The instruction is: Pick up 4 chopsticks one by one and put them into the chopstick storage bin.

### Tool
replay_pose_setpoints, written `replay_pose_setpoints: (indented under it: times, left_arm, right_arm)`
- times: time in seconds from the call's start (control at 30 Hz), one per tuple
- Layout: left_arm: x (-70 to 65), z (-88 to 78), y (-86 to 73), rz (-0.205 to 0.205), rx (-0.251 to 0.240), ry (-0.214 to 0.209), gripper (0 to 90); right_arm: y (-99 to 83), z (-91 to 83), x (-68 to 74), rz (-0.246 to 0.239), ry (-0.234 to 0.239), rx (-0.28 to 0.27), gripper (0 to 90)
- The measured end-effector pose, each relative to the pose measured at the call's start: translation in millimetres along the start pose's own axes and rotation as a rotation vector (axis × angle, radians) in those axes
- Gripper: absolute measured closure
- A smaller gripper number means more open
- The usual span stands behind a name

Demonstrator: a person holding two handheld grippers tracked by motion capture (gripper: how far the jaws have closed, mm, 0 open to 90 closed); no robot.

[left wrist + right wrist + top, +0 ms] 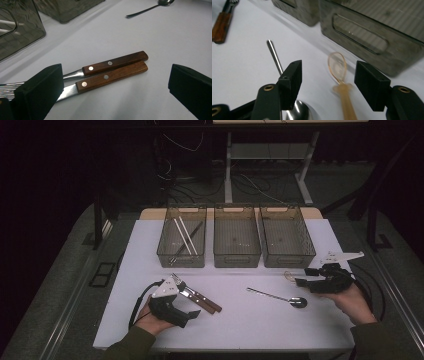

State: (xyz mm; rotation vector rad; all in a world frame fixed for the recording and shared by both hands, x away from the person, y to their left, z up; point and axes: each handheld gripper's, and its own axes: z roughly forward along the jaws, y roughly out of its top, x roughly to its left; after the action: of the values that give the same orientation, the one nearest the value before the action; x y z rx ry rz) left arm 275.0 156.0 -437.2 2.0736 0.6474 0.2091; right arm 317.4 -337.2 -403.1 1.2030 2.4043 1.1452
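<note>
The right gripper [299, 280] sits just in front of the right bin [286, 236] in the high view. Its jaws stand partly apart and point at a see-through plastic spoon [289, 276], which lies on the white table [240, 320] just in front of that bin. The pads do not press on the plastic spoon. A metal spoon [280, 297] lies a bit nearer the person than the plastic one. The left gripper [192, 314] is well to the left of the right bin, with its jaws wide apart and nothing in them. Two knives with wooden handles [200, 299] lie just beside it. The left bin [182, 242] has sticks in it, and the middle bin [236, 237] is next to it.

In the left gripper view, the left gripper [115, 87] has its black jaws far apart. The two wooden handles [113, 71] lie side by side, touching, on the table between them, but no pad touches them. The metal spoon [150, 7] is far off at the top.

In the right gripper view, the right gripper [328, 82] is half open. The plastic spoon [340, 80] lies between the jaws, looks blurry, and is not squeezed. The metal spoon [284, 82] goes under the left jaw. The right bin [372, 32] stands just behind the plastic spoon
</note>
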Motion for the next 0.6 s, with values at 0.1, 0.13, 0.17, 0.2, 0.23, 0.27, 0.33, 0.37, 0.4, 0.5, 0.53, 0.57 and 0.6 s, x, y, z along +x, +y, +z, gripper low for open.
replay_pose_setpoints:
  times: [0.1,0.13,0.17,0.2,0.23,0.27,0.33,0.37,0.4,0.5,0.53,0.57,0.6]
  left_arm:
    - [0.0,0.0,0.0,0.001,0.001,0.0,0.0]
    - [0.0,0.1,0.0,0.001,0.0,0.0,0.0]
    - [0.0,0.1,0.0,0.001,0.0,0.0,0.0]
    - [0.1,0.2,0.0,-0.001,-0.001,-0.001,0.0]
    - [0.1,0.3,-0.1,-0.003,-0.001,-0.001,0.0]
    - [0.1,0.4,-0.1,-0.002,-0.001,-0.001,0.0]
    - [-0.1,0.2,0.0,0.001,0.0,-0.001,0.0]
    - [-0.2,0.0,0.1,0.002,0.001,0.0,0.0]
    - [-0.3,0.1,0.0,0.001,0.0,0.0,0.0]
    - [-0.8,0.4,0.1,-0.001,-0.001,0.001,0.0]
    - [-0.9,0.6,0.0,-0.002,-0.001,0.001,0.0]
    - [-0.8,0.7,0.0,-0.002,0.0,0.0,0.0]
    - [-0.8,0.8,-0.1,-0.003,0.0,0.001,0.0]
  right_arm:
    - [-4.4,-3.7,-8.6,0.008,-0.004,0.011,38.4]
    - [-5.7,-4.9,-11.2,0.006,-0.006,0.013,37.8]
    - [-6.8,-6.1,-13.4,0.008,-0.009,0.014,37.2]
    - [-7.9,-7.4,-15.8,0.005,-0.009,0.014,36.9]
    - [-8.9,-8.6,-17.8,0.005,-0.009,0.014,35.9]
    - [-9.9,-9.8,-19.7,0.002,-0.01,0.016,35.3]
    - [-11.9,-12.0,-22.6,0.006,-0.015,0.02,34.1]
    - [-12.7,-12.8,-24.0,0.007,-0.019,0.022,33.8]
    - [-13.5,-13.7,-25.3,0.006,-0.022,0.027,33.5]
    - [-15.7,-14.3,-28.3,-0.003,-0.035,0.061,31.5]
    - [-16.3,-14.0,-28.7,-0.013,-0.045,0.076,33.1]
    - [-16.8,-13.5,-29.6,-0.022,-0.036,0.091,34.0]
    - [-17.1,-12.6,-30.1,-0.027,-0.033,0.102,33.8]
